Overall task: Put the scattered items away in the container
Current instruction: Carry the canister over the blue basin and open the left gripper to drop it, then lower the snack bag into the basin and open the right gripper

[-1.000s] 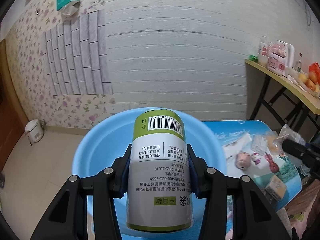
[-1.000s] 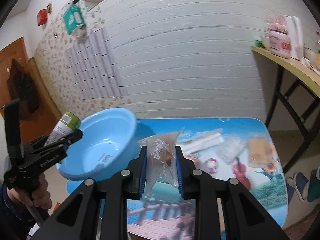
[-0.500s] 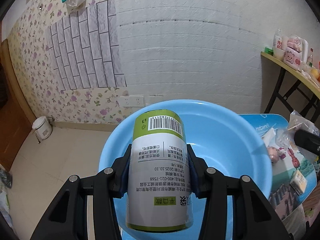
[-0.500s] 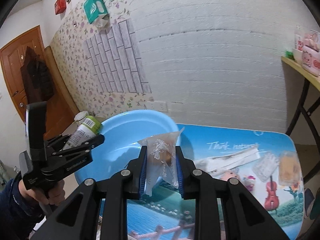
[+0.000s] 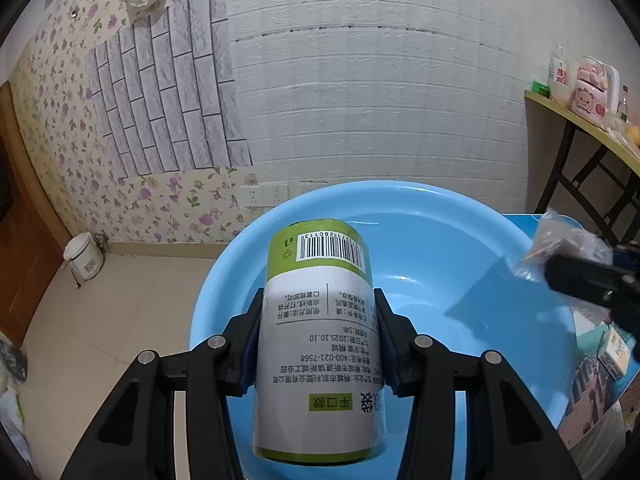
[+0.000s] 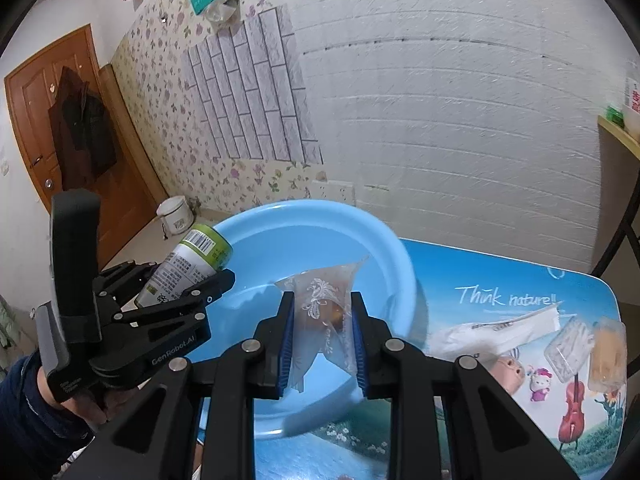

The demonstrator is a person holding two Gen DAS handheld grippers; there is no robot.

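Note:
My left gripper is shut on a white can with a green band and a barcode, held over the near side of the blue basin. My right gripper is shut on a clear snack packet, held over the basin's right rim. The right gripper with its packet shows at the right of the left wrist view. The left gripper with the can shows at the left of the right wrist view. The basin looks empty inside.
The basin sits on a table with a blue landscape print. To its right lie a long white wrapper, two clear snack packs, a small doll head and a pink figure. A wooden shelf stands at right.
Both grippers have moved left, toward and over the basin. The can now hangs over the basin's inside and the packet over its right rim. Both grips are unchanged.

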